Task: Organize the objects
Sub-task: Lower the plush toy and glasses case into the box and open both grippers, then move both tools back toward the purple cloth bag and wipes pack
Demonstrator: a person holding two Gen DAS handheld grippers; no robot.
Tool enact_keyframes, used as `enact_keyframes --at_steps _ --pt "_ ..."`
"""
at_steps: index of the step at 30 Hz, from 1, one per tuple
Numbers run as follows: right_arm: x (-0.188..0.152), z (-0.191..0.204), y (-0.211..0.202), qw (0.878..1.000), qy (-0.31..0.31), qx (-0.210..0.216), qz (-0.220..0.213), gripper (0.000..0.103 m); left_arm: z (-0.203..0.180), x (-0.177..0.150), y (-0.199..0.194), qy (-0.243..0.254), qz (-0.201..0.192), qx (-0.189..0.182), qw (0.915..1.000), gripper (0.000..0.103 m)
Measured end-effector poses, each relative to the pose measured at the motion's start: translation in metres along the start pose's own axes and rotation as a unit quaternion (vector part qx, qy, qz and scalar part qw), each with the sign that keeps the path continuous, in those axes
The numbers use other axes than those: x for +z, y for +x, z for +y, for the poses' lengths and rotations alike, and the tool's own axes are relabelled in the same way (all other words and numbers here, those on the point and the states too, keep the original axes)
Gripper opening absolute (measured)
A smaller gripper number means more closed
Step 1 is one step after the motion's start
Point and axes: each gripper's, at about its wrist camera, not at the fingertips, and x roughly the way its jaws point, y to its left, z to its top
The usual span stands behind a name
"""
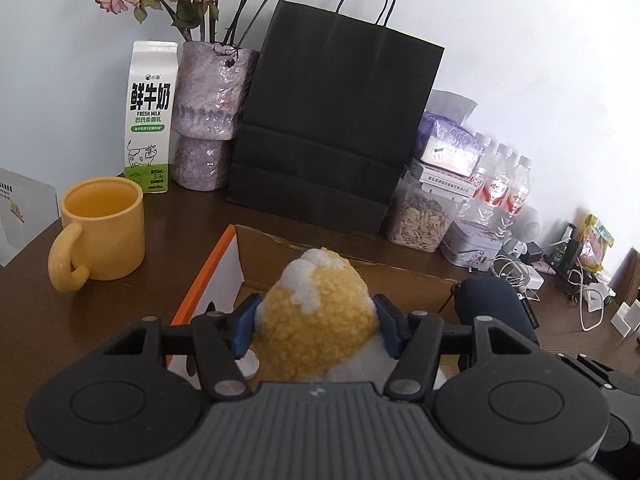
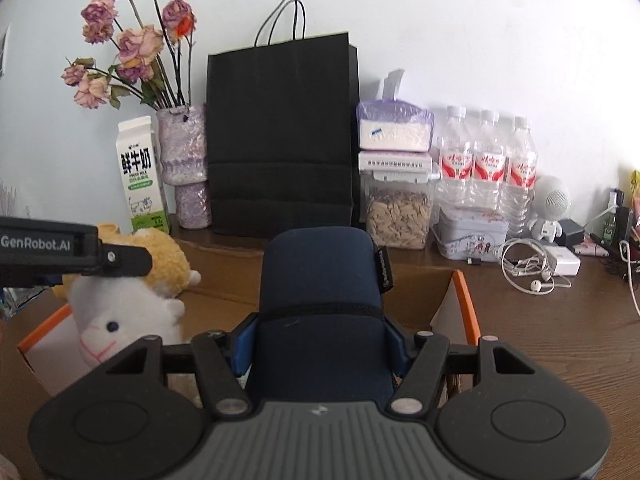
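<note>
Could go wrong: soft toy (image 1: 316, 312) squashes easily, so could slip out sideways and land on the brown table (image 1: 120, 312) instead of inside the cardboard box (image 1: 348, 268). Caused by fluffy fur with nothing hard to grip. Could also bump the yellow mug (image 1: 104, 228), off to the left of the jaws, if swung that way. Blue pouch (image 2: 320, 308) looks tall and top-heavy, so could tip forward out of the jaws, or knock the toy, which sits just to the left of it over the same box. Two grippers side by side above one box could also bang into each other.

Left gripper (image 1: 316, 320): jaws about half open, pressed on both sides of the yellow and white toy. Blue pads (image 1: 244, 328) touching the fur on each side. Toy sticking up between the jaws, with the box below and ahead. Not possible to tell if the toy's bottom rests on the box floor.

Right gripper (image 2: 320, 340): jaws about half open too, squeezed on both sides of the dark blue pouch. Pouch standing upright between the jaws, poking out past them. Box wall just ahead, orange box edge (image 2: 466, 300) to the right.

Black paper bag (image 2: 280, 140), milk carton (image 1: 150, 120) and water bottles (image 2: 488, 160) well ahead of the jaws, by the wall, not touched.
</note>
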Motion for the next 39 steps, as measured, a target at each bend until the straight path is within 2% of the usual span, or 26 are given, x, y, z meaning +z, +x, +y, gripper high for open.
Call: enact_keyframes --at_steps 2,4,5,6,7,8,23,39 --pt "-0.002 -0.002 0.004 1.0 0.002 -0.001 0.008 0.061 0.001 -0.001 0.002 0.0 0.0 0.004 1.0 0.061" --pt "-0.005 -0.003 0.008 1.0 0.001 -0.002 0.018 0.063 0.002 -0.002 0.002 -0.004 -0.002 0.005 1.0 0.068" --pt "-0.005 -0.003 0.009 1.0 0.001 -0.002 0.023 0.067 0.001 -0.002 0.002 -0.004 -0.004 0.006 1.0 0.073" --pt "-0.006 -0.003 0.008 1.0 0.002 -0.003 0.022 0.072 0.0 -0.002 0.002 -0.002 -0.004 0.007 1.0 0.094" --pt "-0.006 -0.003 0.007 1.0 0.001 -0.009 0.021 0.093 0.0 -0.002 0.001 -0.002 -0.007 0.009 0.9999 0.103" --pt "-0.005 -0.003 0.006 1.0 0.001 -0.016 0.018 0.103 -0.001 -0.003 -0.001 -0.002 -0.017 0.011 0.9998 0.103" --pt "-0.003 -0.001 -0.007 1.0 -0.004 -0.013 0.004 0.103 -0.01 -0.003 -0.011 0.022 -0.018 0.018 0.9994 0.103" --pt "-0.014 0.009 -0.079 0.999 -0.017 -0.018 -0.026 0.103 -0.009 -0.016 -0.085 0.045 -0.047 0.031 0.9974 0.103"
